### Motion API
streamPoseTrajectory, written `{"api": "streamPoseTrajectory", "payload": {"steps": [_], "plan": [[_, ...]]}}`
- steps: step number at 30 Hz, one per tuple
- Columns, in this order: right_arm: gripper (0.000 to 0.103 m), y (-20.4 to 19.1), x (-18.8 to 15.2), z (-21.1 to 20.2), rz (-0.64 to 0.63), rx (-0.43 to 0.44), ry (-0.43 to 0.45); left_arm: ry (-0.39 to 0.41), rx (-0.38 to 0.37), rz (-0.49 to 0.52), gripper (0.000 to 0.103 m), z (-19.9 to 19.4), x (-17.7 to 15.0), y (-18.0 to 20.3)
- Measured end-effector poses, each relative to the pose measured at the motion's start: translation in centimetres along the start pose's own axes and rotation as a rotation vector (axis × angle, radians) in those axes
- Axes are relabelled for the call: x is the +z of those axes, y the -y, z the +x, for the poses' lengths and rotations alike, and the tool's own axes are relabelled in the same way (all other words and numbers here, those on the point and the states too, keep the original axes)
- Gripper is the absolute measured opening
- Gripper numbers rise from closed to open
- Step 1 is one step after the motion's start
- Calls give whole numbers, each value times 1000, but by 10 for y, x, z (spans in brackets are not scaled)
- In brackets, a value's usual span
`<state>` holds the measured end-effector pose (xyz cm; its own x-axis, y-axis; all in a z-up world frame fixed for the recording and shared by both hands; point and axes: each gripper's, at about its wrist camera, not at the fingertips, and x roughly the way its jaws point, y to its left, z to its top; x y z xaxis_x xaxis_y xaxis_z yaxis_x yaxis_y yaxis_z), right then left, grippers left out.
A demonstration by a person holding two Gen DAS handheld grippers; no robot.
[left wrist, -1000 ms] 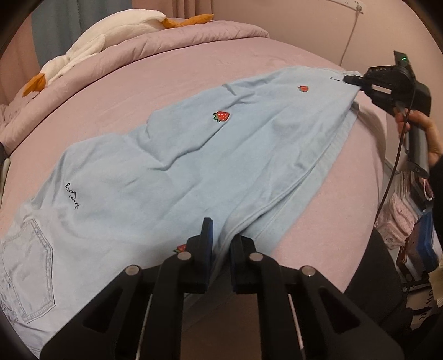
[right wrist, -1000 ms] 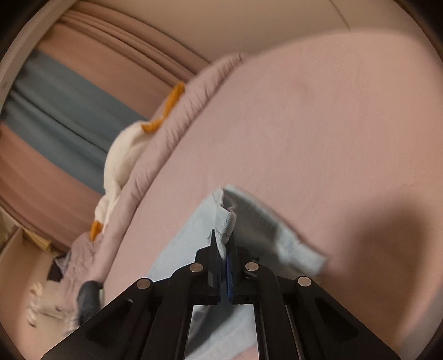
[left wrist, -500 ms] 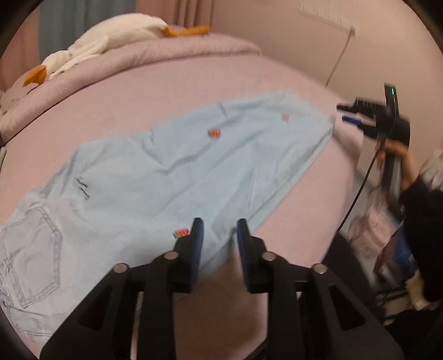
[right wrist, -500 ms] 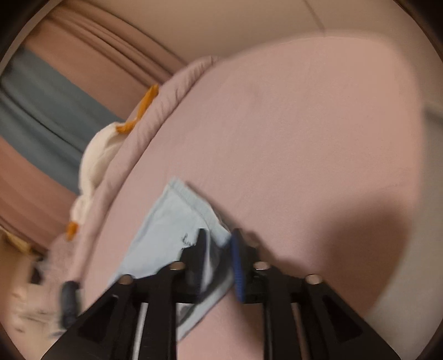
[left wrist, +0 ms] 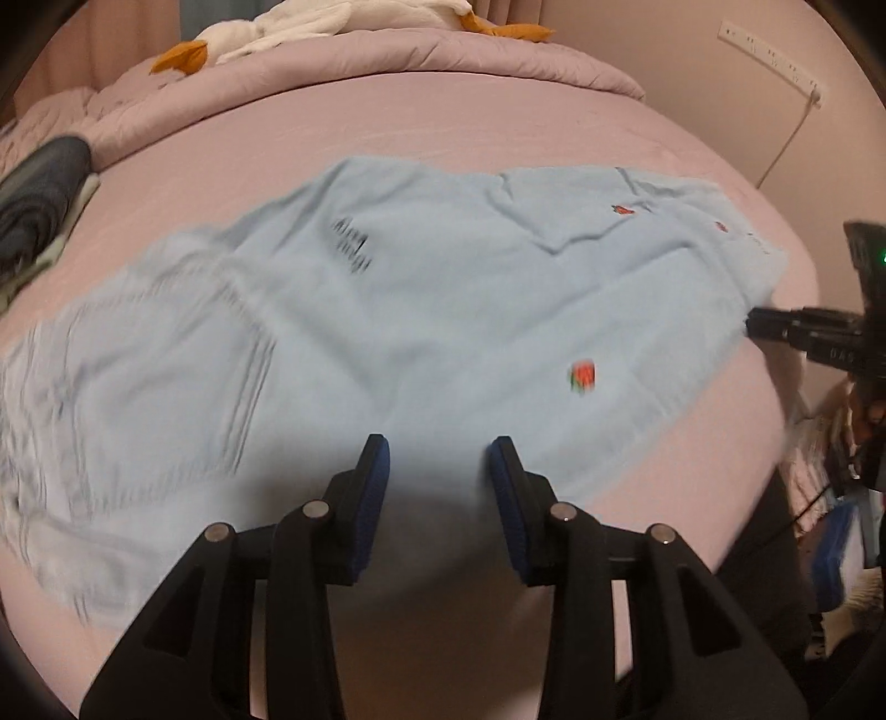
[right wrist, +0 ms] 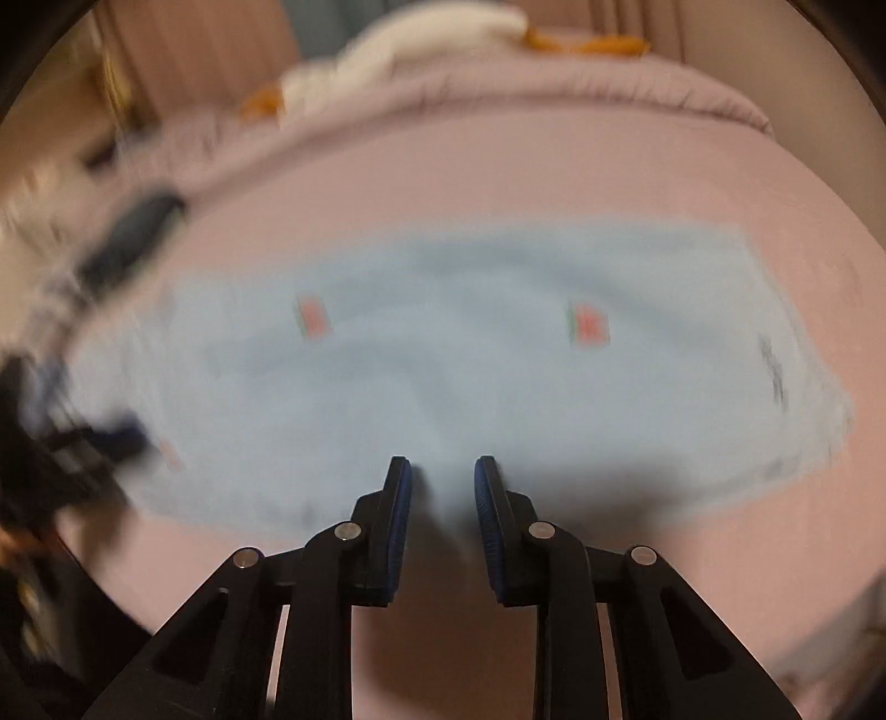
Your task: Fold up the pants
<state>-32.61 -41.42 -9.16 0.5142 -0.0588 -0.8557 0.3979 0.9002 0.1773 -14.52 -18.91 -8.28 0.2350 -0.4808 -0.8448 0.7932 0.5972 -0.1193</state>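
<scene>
Light blue pants (left wrist: 443, 310) with small strawberry patches lie flat and lengthwise across the pink bed sheet (left wrist: 443, 127), back pocket at the left, leg hems at the right. My left gripper (left wrist: 437, 459) hovers over their near edge, its jaws opening with nothing between the pads. My right gripper (left wrist: 756, 327) shows at the far right beside the hem end. In the blurred right wrist view the pants (right wrist: 443, 360) span the picture. There my right gripper (right wrist: 443, 471) sits over the near edge, jaws closing, with no cloth pinched.
A rolled pink quilt (left wrist: 387, 61) and a white plush toy with orange parts (left wrist: 310, 22) line the back of the bed. Dark folded clothes (left wrist: 39, 194) lie at the left. A power strip (left wrist: 769, 55) hangs on the wall. Clutter sits on the floor beyond the bed's right edge.
Both grippers were shut on the pants and have let go. The left has slid along the near edge toward the pocket end. The right has rolled round and now looks across the pants.
</scene>
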Motion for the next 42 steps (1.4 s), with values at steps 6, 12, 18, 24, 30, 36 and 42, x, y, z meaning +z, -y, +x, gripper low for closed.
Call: {"api": "streamPoseTrajectory", "payload": {"steps": [6,12,18,24,30,36,42], "plan": [[25,-2,-2,-24,-9,-28,3,45,-22,-17,37,-17,-1,-3],[25,-74,37,-21,-148,185,105,131,64,-25,45,-25,13,-9],[26,-146,-2,28,-390,203,-104,72,74,-35,45,-19,-31,-28],[29,-141,-5,9,-468,286,-201,87,-32,-119,45,-42,-38,-42],[35,-122,87,11,-163,504,-41,208,9,-100,50,-51,4,-48],[36,-132,164,76,3,524,-107,177,73,-141,50,-35,7,-76],[36,-142,162,127,29,584,-371,157,52,-144,41,-44,-42,-94]]}}
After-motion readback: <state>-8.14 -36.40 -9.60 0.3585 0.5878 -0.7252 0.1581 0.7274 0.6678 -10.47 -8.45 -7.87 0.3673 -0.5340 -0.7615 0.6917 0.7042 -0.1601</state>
